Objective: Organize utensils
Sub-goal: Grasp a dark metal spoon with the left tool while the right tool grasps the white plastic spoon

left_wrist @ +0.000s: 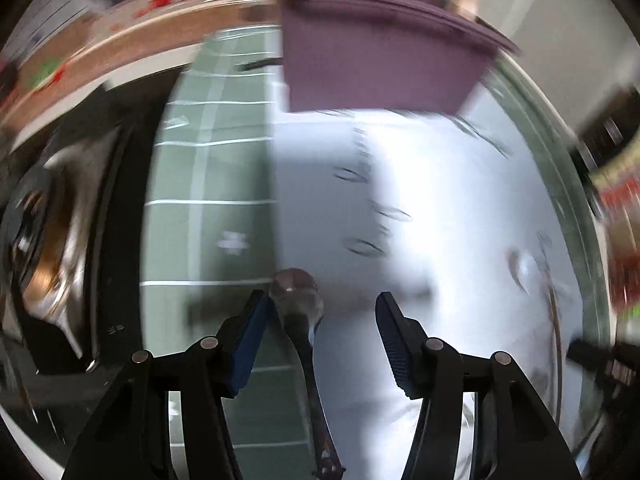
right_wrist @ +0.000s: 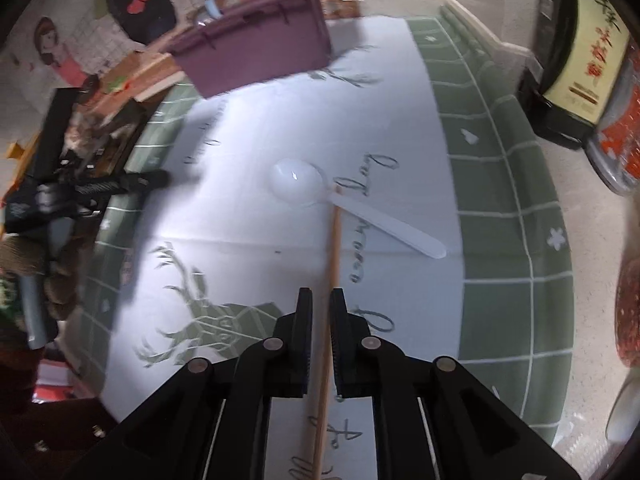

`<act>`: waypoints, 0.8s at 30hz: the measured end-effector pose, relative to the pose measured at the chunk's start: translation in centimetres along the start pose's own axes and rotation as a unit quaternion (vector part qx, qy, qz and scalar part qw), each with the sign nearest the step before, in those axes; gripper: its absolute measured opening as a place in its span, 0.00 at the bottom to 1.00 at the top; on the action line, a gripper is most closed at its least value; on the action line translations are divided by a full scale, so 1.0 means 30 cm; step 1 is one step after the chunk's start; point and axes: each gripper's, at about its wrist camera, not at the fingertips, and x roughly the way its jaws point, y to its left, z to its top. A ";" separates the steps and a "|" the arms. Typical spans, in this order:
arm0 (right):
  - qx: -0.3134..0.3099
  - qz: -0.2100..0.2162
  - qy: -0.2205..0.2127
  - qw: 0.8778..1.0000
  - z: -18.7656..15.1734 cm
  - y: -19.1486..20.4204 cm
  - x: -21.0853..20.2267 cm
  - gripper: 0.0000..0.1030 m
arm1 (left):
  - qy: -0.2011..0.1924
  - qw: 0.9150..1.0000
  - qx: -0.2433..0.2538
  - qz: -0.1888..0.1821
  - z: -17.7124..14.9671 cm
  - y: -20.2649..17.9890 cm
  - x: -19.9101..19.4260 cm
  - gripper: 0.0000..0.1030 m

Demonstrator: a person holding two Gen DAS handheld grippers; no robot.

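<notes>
Left tongs (left_wrist: 320,312) spread apart; a metal spoon (left_wrist: 298,300) lies between them, bowl beside the left pad, not clamped. Right tongs (right_wrist: 321,312) nearly together around a wooden chopstick (right_wrist: 332,264); actual pinch cannot be confirmed. Chopstick's far tip touches the white plastic spoon (right_wrist: 320,196) lying on the placemat (right_wrist: 248,216). Purple organizer box (right_wrist: 260,56) stands at the mat's far edge on the counter (right_wrist: 560,184).

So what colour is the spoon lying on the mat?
White; the spoon shows best in the right wrist view, on the mat.
</notes>
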 end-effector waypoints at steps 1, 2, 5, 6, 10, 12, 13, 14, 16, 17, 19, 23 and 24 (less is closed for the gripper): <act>-0.013 -0.004 -0.006 1.000 0.013 0.004 -0.013 0.20 | 0.005 1.000 0.022 -0.008 -0.011 -0.019 -0.003 0.54; -0.024 -0.010 -0.011 1.000 0.024 0.007 -0.021 0.25 | 0.009 0.999 0.040 -0.011 -0.024 -0.039 -0.005 0.54; -0.074 -0.050 -0.018 0.996 0.078 0.026 -0.011 0.50 | 0.011 0.998 0.067 0.003 -0.062 -0.057 -0.016 0.54; -0.088 -0.057 -0.015 0.994 0.093 0.032 0.002 0.52 | 0.011 0.997 0.069 0.008 -0.073 -0.052 -0.021 0.54; -0.130 -0.047 0.017 0.990 0.150 0.060 0.085 0.52 | 0.013 0.998 0.055 0.028 -0.101 0.011 -0.043 0.54; -0.152 -0.050 0.030 0.987 0.159 0.082 0.123 0.52 | 0.012 0.999 0.040 0.030 -0.109 0.046 -0.053 0.54; -0.167 -0.054 0.033 0.984 0.166 0.096 0.142 0.52 | 0.011 0.999 0.030 0.020 -0.109 0.065 -0.061 0.54; -0.186 -0.064 0.034 0.980 0.176 0.114 0.161 0.52 | 0.012 1.000 0.020 0.008 -0.109 0.075 -0.067 0.54; -0.207 -0.067 0.038 0.975 0.196 0.128 0.189 0.52 | 0.012 1.000 0.004 -0.010 -0.104 0.093 -0.086 0.54; -0.209 -0.065 0.042 0.975 0.205 0.131 0.200 0.52 | 0.010 1.000 -0.001 -0.011 -0.097 0.092 -0.091 0.54; -0.194 -0.047 0.054 0.978 0.225 0.121 0.213 0.49 | 0.006 1.000 -0.004 -0.009 -0.086 0.081 -0.102 0.54; -0.169 -0.055 0.046 0.983 0.233 0.113 0.183 0.32 | 0.008 1.000 -0.009 -0.005 -0.051 0.060 -0.090 0.54; -0.159 -0.051 0.043 0.985 0.231 0.109 0.170 0.32 | 0.010 1.000 -0.008 -0.002 -0.039 0.048 -0.080 0.54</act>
